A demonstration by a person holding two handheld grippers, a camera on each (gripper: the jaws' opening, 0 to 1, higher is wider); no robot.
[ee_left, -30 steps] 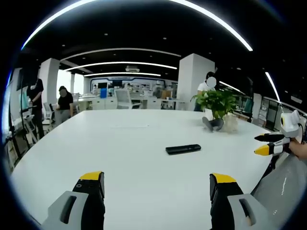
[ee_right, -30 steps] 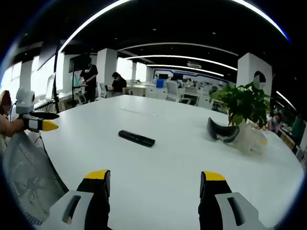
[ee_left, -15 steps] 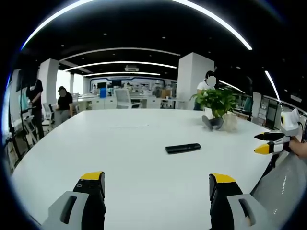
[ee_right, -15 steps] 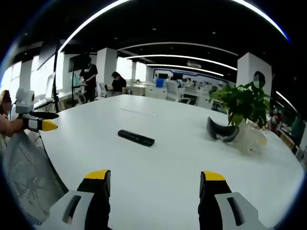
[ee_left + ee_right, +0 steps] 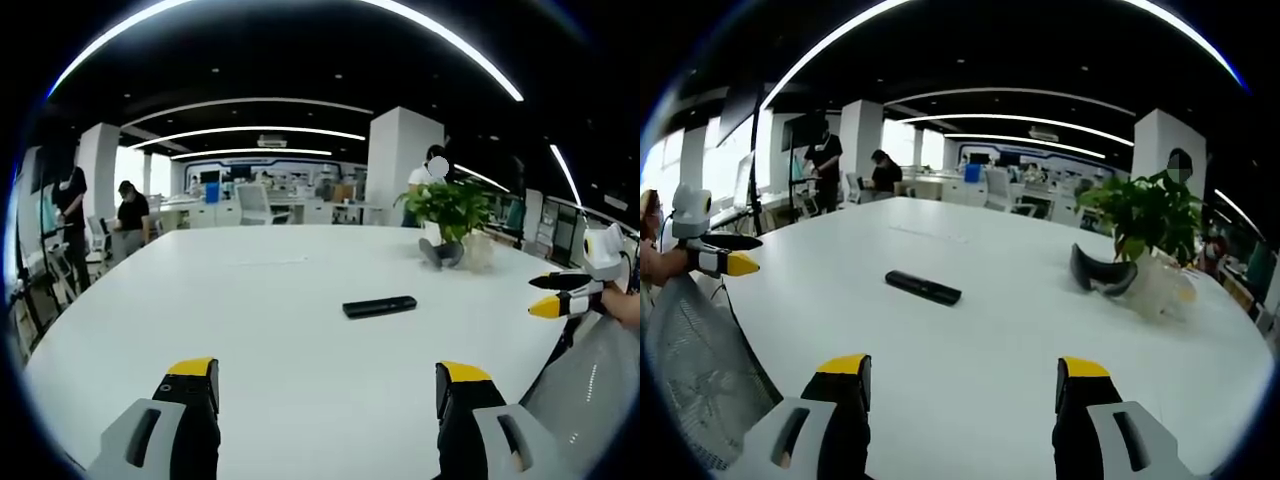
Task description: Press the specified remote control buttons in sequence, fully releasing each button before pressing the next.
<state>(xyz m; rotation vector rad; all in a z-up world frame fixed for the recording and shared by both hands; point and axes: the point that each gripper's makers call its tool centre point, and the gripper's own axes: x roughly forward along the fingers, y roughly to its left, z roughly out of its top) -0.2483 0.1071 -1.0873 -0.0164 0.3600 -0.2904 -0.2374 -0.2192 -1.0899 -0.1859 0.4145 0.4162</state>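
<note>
Fingers of the left gripper (image 5: 325, 385) and of the right gripper (image 5: 962, 380) are standing wide apart, holding nothing. Lying flat mid-table (image 5: 250, 320), the black remote (image 5: 379, 306) is sitting well ahead of both pairs. The left gripper view is catching the potted plant (image 5: 450, 215) far off; the right gripper view is bringing it nearer, beside a dark curved object (image 5: 1102, 272).

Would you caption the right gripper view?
Open right gripper faces a black remote lying untouched on the white table.

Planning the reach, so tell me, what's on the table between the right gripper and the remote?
Nothing: in the right gripper view, bare white table runs from the open right gripper to the remote.
</note>
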